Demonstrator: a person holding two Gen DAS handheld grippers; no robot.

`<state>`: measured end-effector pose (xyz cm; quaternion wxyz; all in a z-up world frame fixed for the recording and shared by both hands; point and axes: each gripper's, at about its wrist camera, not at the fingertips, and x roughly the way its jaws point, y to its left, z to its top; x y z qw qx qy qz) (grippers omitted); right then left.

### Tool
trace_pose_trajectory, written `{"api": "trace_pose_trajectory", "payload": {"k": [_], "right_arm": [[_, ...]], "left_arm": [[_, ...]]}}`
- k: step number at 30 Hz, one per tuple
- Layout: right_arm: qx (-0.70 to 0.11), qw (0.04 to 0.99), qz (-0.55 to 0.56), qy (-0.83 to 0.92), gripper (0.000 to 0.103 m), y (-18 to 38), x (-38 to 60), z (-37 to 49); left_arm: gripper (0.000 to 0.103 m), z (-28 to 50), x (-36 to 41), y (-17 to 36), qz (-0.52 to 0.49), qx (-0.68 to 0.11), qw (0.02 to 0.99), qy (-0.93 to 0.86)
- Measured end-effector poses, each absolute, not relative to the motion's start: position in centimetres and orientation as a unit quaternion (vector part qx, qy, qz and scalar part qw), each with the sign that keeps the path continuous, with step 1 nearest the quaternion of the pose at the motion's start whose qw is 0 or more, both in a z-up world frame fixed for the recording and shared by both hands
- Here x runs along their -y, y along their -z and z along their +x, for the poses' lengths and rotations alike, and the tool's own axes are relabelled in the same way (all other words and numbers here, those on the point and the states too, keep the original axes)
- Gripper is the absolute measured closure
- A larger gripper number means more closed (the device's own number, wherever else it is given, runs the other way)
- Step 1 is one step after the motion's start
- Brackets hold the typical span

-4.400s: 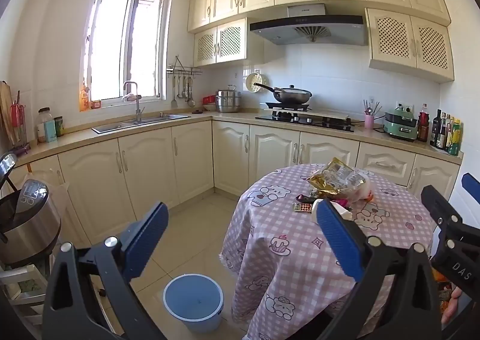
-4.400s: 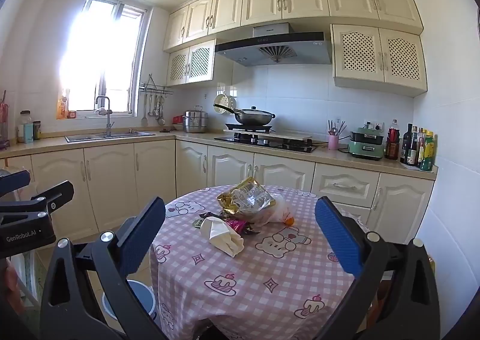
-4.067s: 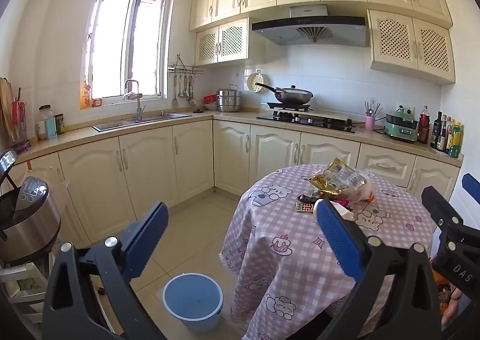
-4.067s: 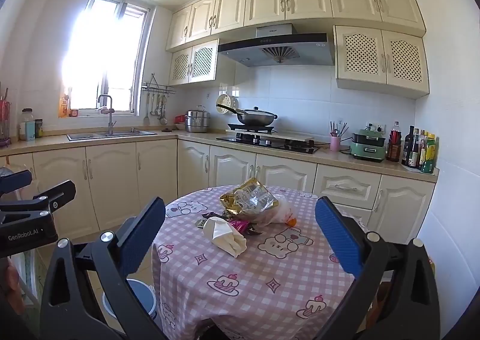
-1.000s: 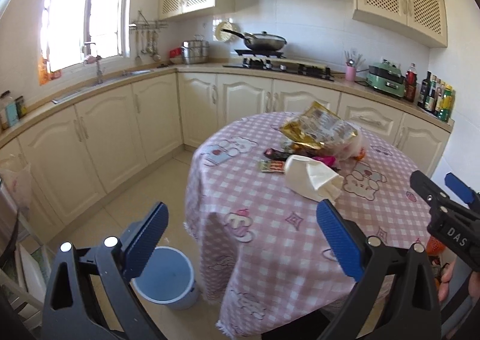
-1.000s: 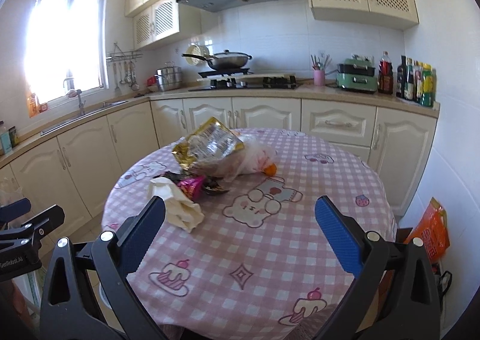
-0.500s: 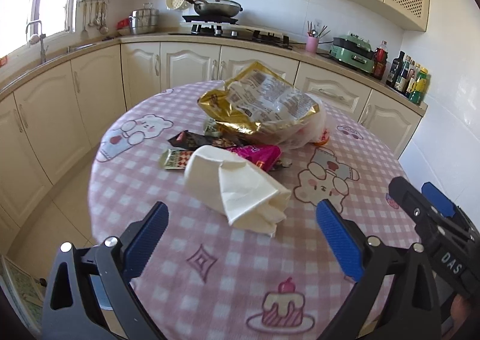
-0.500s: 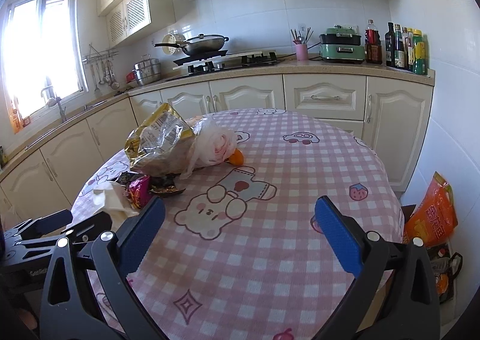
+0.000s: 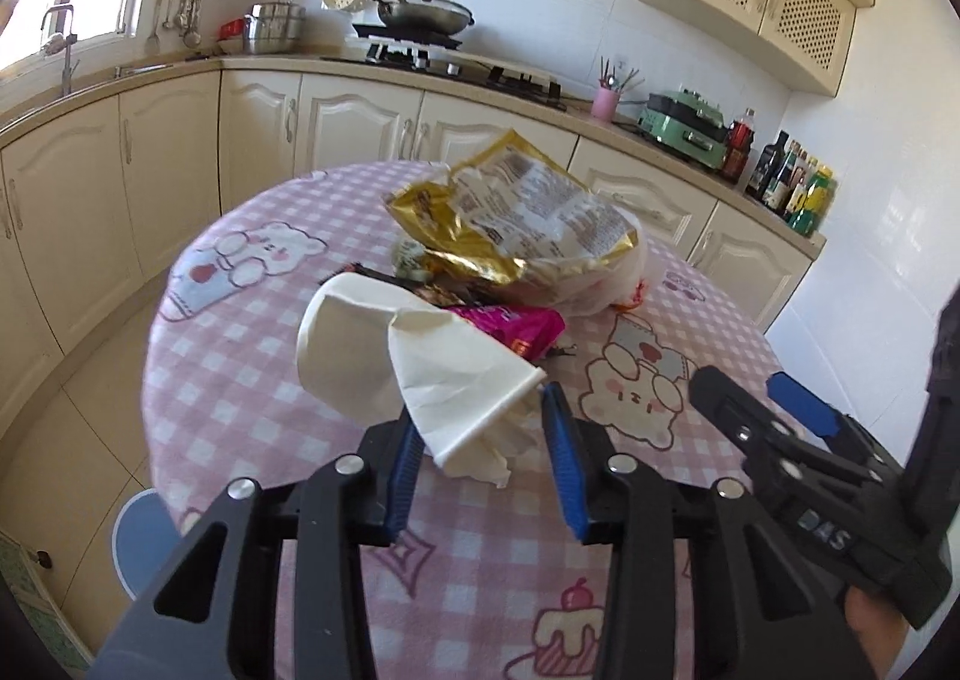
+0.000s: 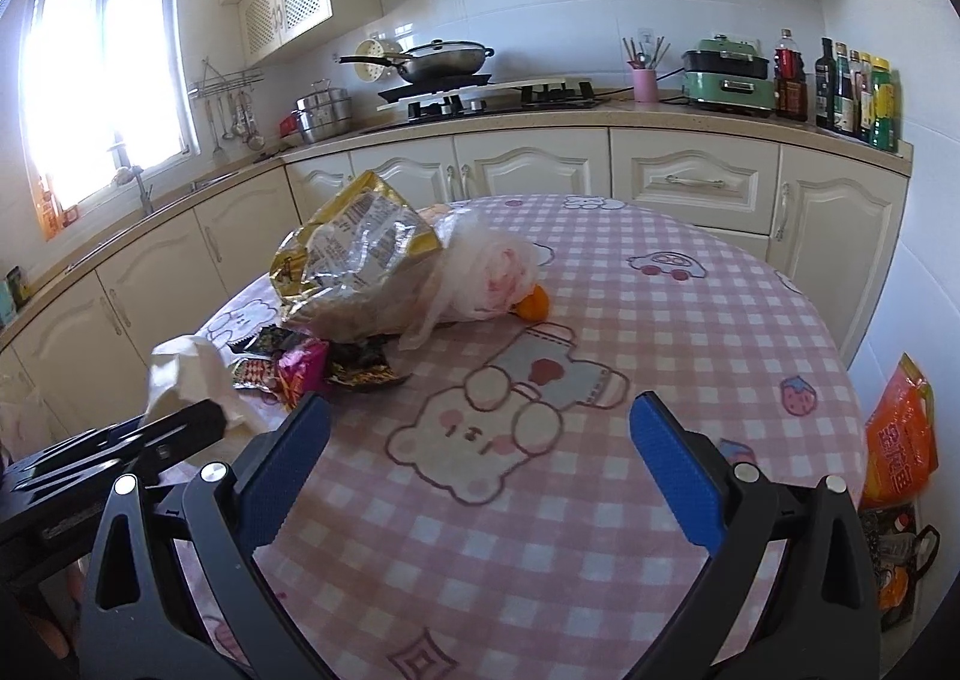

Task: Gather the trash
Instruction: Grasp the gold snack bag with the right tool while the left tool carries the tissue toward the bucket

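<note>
A pile of trash lies on the round table with the pink checked cloth: crumpled white paper cups, a pink wrapper, dark wrappers, a gold snack bag and a clear plastic bag with an orange piece beside it. My left gripper has its jaws closing, with the near end of the white paper cups between the blue pads; a small gap still shows on the right side. My right gripper stands wide open above bare cloth, right of the pile, holding nothing.
A blue bucket stands on the floor at the table's near left. An orange bag lies on the floor at the right. Cream cabinets and a counter with a wok, bottles and a cooker run behind the table.
My left gripper has come forward and down to the white paper cups, and its jaws have narrowed around them. My right gripper has moved in lower over the table, still open.
</note>
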<state>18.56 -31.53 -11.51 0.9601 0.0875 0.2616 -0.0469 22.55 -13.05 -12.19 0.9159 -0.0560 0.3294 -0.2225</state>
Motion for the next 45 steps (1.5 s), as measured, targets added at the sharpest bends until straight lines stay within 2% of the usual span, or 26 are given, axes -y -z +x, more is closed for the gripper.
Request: {"api": "trace_pose_trajectory", "payload": {"k": [8, 11, 12, 13, 15, 16, 18, 25, 32, 37, 45], "right_arm": [[-0.254, 0.957, 0.137, 0.024, 0.007, 9.6, 30.6, 23.5], [-0.275, 0.946, 0.171, 0.022, 0.012, 10.0, 30.6, 25.6], [-0.283, 0.941, 0.183, 0.019, 0.021, 10.3, 30.6, 26.2], [-0.294, 0.936, 0.195, 0.015, 0.035, 10.6, 30.7, 26.9], [-0.311, 0.927, 0.209, 0.011, 0.049, 11.3, 30.5, 28.0], [-0.315, 0.925, 0.211, 0.008, 0.067, 11.6, 30.3, 28.3], [-0.309, 0.929, 0.204, 0.013, 0.087, 11.4, 29.9, 28.1], [-0.25, 0.955, 0.157, 0.029, 0.094, 8.7, 27.5, 26.0], [-0.178, 0.979, 0.096, 0.001, 0.094, 4.9, 21.1, 24.8], [-0.184, 0.979, 0.069, -0.053, 0.094, 5.0, 15.8, 25.4], [-0.232, 0.959, 0.021, -0.159, 0.094, 8.9, 6.4, 26.7]], "left_arm": [[0.065, 22.7, 8.0, 9.2, -0.058, -0.281, 0.945, 0.154], [0.065, 23.1, 6.4, 8.6, -0.068, -0.278, 0.947, 0.146], [0.065, 23.2, 5.8, 8.7, -0.069, -0.276, 0.948, 0.142], [0.065, 23.3, 5.4, 8.6, -0.071, -0.277, 0.948, 0.141], [0.065, 23.6, 4.6, 8.8, -0.077, -0.28, 0.946, 0.145], [0.065, 23.6, 4.3, 9.0, -0.078, -0.28, 0.946, 0.146], [0.065, 23.7, 3.7, 9.1, -0.08, -0.28, 0.946, 0.146], [0.065, 23.4, 0.5, 9.1, -0.101, -0.272, 0.946, 0.145], [0.065, 22.9, -5.1, 9.9, -0.123, -0.268, 0.949, 0.111], [0.065, 22.6, -9.7, 11.4, -0.143, -0.276, 0.947, 0.078], [0.065, 22.8, -15.8, 15.5, -0.162, -0.31, 0.936, 0.026]]}}
